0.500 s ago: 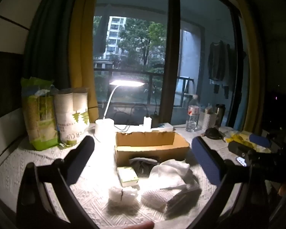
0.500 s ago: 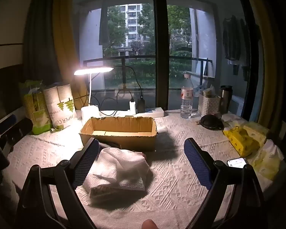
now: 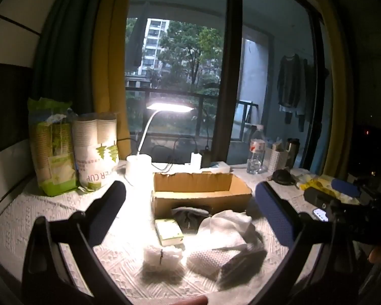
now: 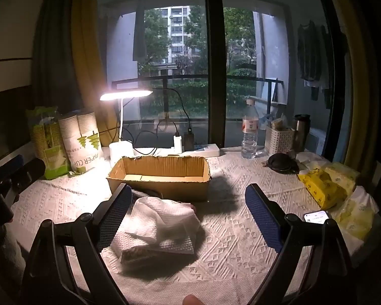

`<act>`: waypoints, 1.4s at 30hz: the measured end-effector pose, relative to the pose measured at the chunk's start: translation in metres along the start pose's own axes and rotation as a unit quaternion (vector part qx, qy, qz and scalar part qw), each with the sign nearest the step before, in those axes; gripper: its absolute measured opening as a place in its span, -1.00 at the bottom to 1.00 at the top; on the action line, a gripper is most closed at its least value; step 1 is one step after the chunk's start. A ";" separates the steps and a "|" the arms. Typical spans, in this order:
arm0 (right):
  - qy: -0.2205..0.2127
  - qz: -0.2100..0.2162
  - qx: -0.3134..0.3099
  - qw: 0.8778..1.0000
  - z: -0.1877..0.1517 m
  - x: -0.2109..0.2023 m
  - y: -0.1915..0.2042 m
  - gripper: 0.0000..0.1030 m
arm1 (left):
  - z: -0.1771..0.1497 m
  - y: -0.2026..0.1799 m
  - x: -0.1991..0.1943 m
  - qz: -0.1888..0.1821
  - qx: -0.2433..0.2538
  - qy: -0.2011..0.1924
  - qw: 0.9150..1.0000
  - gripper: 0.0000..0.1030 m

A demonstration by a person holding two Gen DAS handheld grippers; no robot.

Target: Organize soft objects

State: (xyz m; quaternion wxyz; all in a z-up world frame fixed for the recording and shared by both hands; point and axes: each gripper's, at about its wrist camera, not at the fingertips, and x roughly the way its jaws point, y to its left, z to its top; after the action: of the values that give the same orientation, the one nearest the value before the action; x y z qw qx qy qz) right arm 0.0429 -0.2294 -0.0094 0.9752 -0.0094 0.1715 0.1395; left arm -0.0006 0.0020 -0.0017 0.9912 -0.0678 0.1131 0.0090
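Soft cloths [image 4: 155, 223] lie heaped on the table [image 4: 236, 231] just in front of the empty cardboard box [image 4: 160, 175], unmoved since half a second ago, both left gripper [image 3: 190, 211] and right gripper [image 4: 188, 213] spread wide, empty, so sorting has not begun.

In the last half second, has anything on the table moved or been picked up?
Nothing visibly changed. The left gripper and right gripper are both open and empty, as before. The white cloths, the small green box and the empty cardboard box lie where they were.
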 end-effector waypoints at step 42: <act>0.000 0.001 0.000 1.000 -0.002 0.001 0.000 0.80 | -0.007 -0.001 0.000 -0.007 0.001 0.004 1.000 0.99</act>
State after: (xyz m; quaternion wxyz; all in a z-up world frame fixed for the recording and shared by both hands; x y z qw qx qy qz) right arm 0.0429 -0.2289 -0.0112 0.9751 -0.0095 0.1712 0.1406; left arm -0.0021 -0.0002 -0.0078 0.9908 -0.0679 0.1167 0.0016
